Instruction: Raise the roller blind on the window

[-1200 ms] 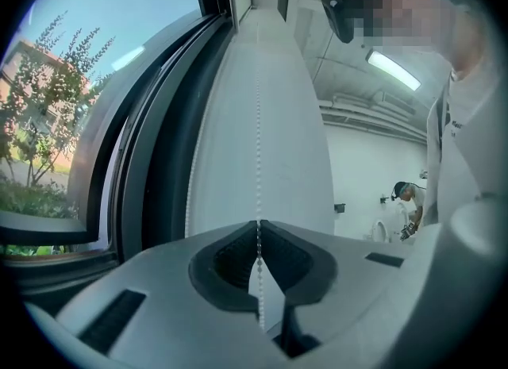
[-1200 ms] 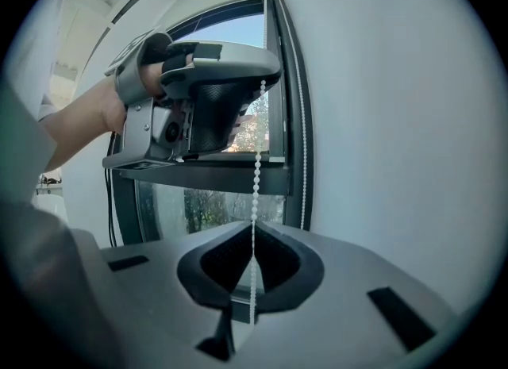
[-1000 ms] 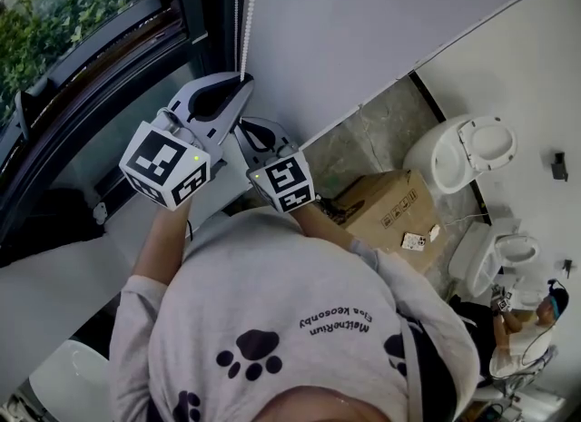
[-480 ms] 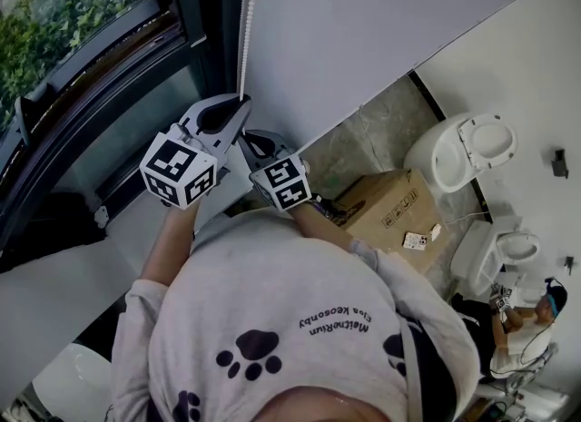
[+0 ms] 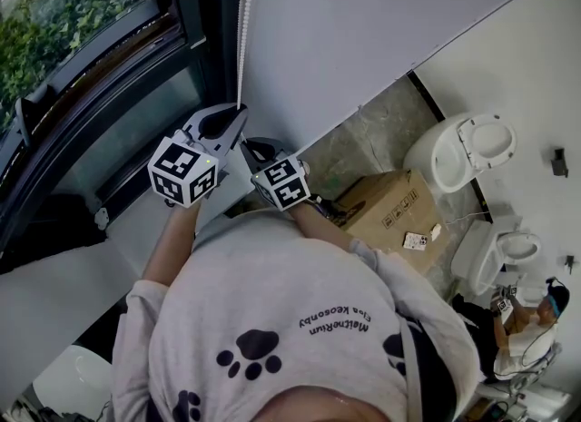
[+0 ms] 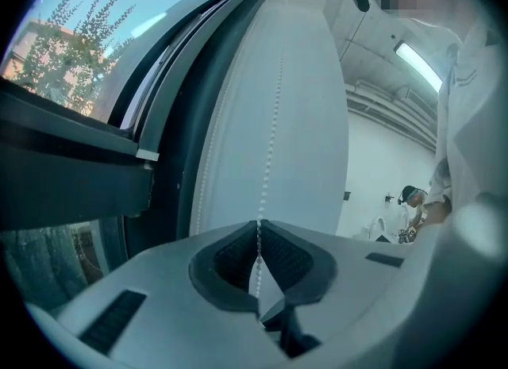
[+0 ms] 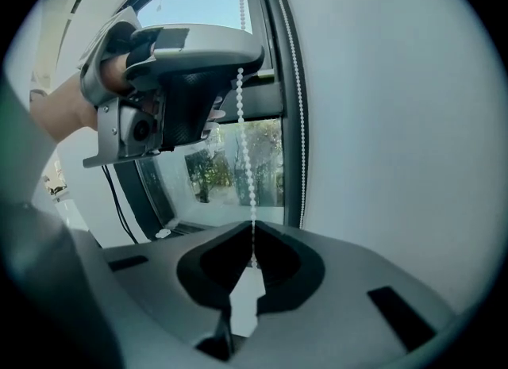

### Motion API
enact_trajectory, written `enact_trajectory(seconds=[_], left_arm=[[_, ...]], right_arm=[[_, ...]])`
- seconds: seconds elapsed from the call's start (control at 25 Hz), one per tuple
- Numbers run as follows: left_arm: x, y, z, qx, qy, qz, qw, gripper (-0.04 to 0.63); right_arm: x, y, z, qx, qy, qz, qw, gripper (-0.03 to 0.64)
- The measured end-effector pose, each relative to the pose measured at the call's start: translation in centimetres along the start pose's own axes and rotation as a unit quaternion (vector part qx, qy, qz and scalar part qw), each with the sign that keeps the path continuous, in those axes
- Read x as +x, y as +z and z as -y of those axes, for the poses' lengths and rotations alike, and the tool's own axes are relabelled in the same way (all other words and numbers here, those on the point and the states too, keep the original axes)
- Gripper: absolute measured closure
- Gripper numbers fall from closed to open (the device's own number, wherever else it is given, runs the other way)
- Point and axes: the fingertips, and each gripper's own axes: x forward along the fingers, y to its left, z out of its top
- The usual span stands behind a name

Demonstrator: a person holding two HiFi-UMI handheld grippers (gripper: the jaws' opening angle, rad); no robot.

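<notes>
A white bead chain (image 5: 241, 30) hangs down the wall beside the dark window frame (image 5: 186, 39). My left gripper (image 5: 240, 113) is shut on one strand of this chain (image 6: 268, 145), which runs straight up from its pads. Just below it, my right gripper (image 5: 248, 147) is shut on the same strand (image 7: 247, 161); in the right gripper view the left gripper (image 7: 236, 67) shows overhead. A second strand (image 7: 297, 113) hangs free along the frame. The roller blind itself is not in view.
A pale window sill (image 5: 136, 220) lies under the glass. On the floor to the right stand a cardboard box (image 5: 386, 211) and two white toilets (image 5: 463, 152) (image 5: 495, 257). A person (image 5: 531, 316) crouches at the far lower right.
Both grippers have moved downward along the wall with the chain held in them, the left one dropping closer to the right one.
</notes>
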Motion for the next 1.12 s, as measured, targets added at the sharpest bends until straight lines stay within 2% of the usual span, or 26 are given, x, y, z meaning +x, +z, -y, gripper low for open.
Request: enact_trajectory(seconds=[0.16,0.24,0.32,0.6,0.8,1.12], left_arm=[[-0.2,-0.7,-0.4,-0.007,0.004,-0.001,1.0000,0.575],[-0.1,-0.7,-0.4,-0.006,0.003,0.000,1.0000,0.575],[0.0,-0.7,-0.3,-0.005,0.000,0.000,1.0000,0.575],[0.2,-0.7,0.1,-0.002,-0.007,0.003,1.0000,0.575],[0.2,-0.7,0.0,-0.004,-0.006,0.006,1.0000,0.575],[0.1,-0.7,-0.1,-0.003,-0.007,0.008,0.9999,0.575]], right_arm=[[-0.3,0.4,-0.6,-0.005,0.012,0.013,1.000,0.601],[-0.7,1.4,-0.7,-0.012,0.009,0.027,1.000,0.577],[-1.3,2.6,-0.5,-0.022,-0.001,0.043,0.999,0.512],[-5.9,8.1,0.3,-0.025,-0.052,0.117,0.991,0.514],[-9.8,12.8,0.5,-0.036,-0.085,0.179,0.979,0.522],[-14.8,23.1,-1.3,-0.060,-0.078,0.290,0.952,0.529]])
